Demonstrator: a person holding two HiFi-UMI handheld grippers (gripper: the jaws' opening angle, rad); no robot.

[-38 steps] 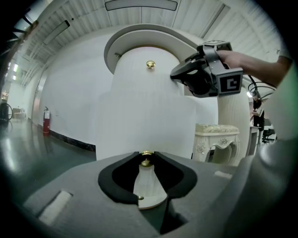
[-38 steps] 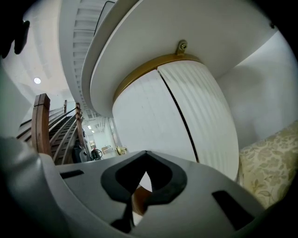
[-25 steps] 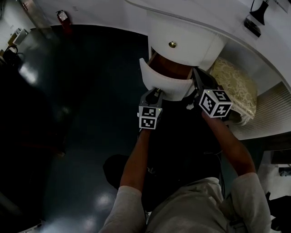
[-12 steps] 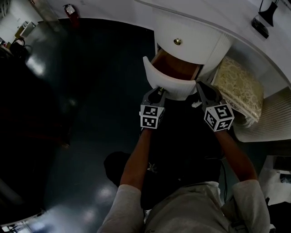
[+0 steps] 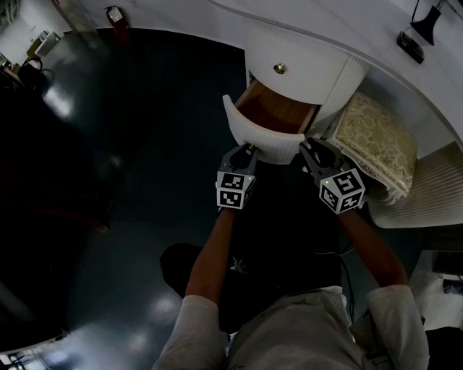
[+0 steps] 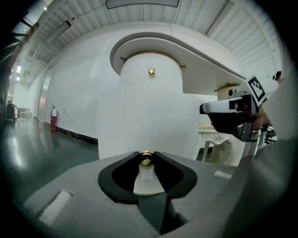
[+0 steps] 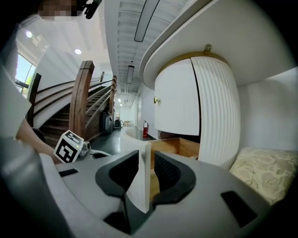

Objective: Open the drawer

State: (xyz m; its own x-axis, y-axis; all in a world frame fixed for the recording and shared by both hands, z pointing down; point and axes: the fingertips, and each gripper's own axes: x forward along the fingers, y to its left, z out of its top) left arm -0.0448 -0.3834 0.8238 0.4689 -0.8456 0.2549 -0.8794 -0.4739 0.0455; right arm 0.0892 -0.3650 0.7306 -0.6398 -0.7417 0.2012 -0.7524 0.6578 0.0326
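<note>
The lower drawer of a white rounded cabinet stands pulled out, its wooden inside showing. My left gripper is shut on the brass knob in the middle of the curved drawer front; the left gripper pinches that knob at its tips. My right gripper is at the right end of the front. In the right gripper view the right gripper has its jaws opening, with the front's white edge standing between them and a gap beside it.
The upper drawer is shut, with its own brass knob. A cream upholstered seat stands close to the right of the cabinet. Dark glossy floor lies to the left, with a fire extinguisher by the wall. A wooden staircase shows in the right gripper view.
My right gripper has come down and left from beside the drawer onto the right end of its front. The left gripper has stayed on the knob.
</note>
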